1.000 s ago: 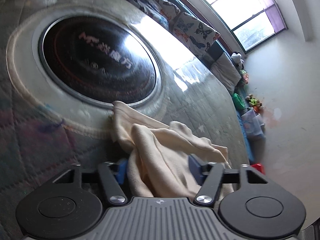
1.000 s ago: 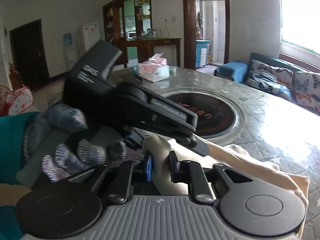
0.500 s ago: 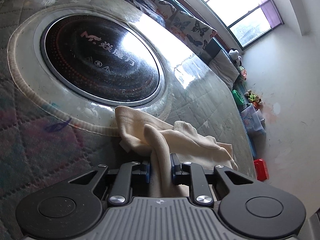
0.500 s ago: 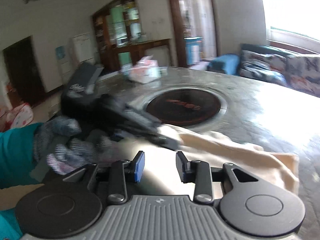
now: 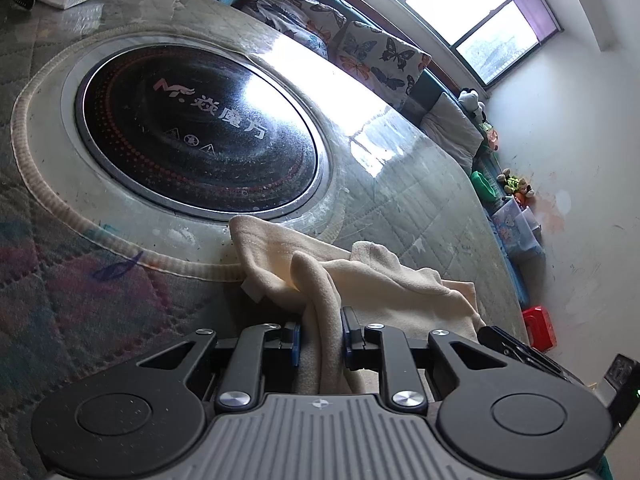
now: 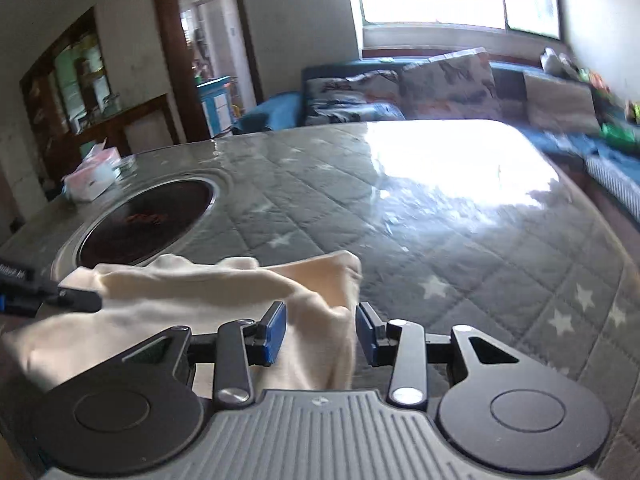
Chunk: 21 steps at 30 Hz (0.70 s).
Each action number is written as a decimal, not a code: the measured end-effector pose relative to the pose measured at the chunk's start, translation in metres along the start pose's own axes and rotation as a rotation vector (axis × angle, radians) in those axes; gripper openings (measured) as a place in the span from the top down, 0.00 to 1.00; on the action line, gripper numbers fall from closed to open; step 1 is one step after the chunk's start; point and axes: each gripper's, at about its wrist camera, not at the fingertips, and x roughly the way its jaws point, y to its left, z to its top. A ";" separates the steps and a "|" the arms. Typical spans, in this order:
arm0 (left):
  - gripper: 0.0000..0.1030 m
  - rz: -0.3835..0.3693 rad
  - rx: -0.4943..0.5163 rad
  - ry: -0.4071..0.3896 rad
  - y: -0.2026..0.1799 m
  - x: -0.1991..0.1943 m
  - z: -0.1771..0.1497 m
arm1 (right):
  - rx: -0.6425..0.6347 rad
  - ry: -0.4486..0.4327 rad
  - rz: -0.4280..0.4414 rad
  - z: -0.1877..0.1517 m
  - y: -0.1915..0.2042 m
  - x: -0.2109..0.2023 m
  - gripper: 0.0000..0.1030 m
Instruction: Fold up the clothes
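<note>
the left gripper (image 5: 320, 336) is clenched on a raised fold of the cream garment (image 5: 372, 280), blue pads pressing the cloth from both sides. the garment is soft, fleecy and rumpled, one stitched hem corner reaching the pale rim of the round black cooktop (image 5: 200, 128) set into the table (image 5: 420, 208), whose quilted cover is printed with stars. from that corner the cloth trails toward the table's near edge in loose ridges. in the right wrist view it stretches from the other gripper at the left across to the right gripper (image 6: 322, 332), bunched into a peak there. the right gripper's jaws have just been opening; the cloth lies between the blue pads, touching the left one, with a gap at the right, so it is released. a tissue pack (image 6: 92, 176) sits near the table's far left edge.
</note>
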 end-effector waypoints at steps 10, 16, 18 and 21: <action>0.79 0.013 0.036 0.013 -0.004 0.001 0.002 | 0.106 0.010 0.070 -0.006 -0.021 0.006 0.83; 0.81 0.061 0.146 -0.024 -0.024 -0.002 -0.002 | 0.125 -0.035 0.075 -0.008 -0.020 -0.011 0.91; 0.83 0.068 0.196 -0.038 -0.034 -0.003 -0.003 | 0.131 -0.055 0.073 -0.008 -0.019 -0.021 0.91; 0.83 0.061 0.264 -0.050 -0.054 -0.001 -0.003 | 0.140 -0.099 0.059 -0.009 -0.021 -0.039 0.91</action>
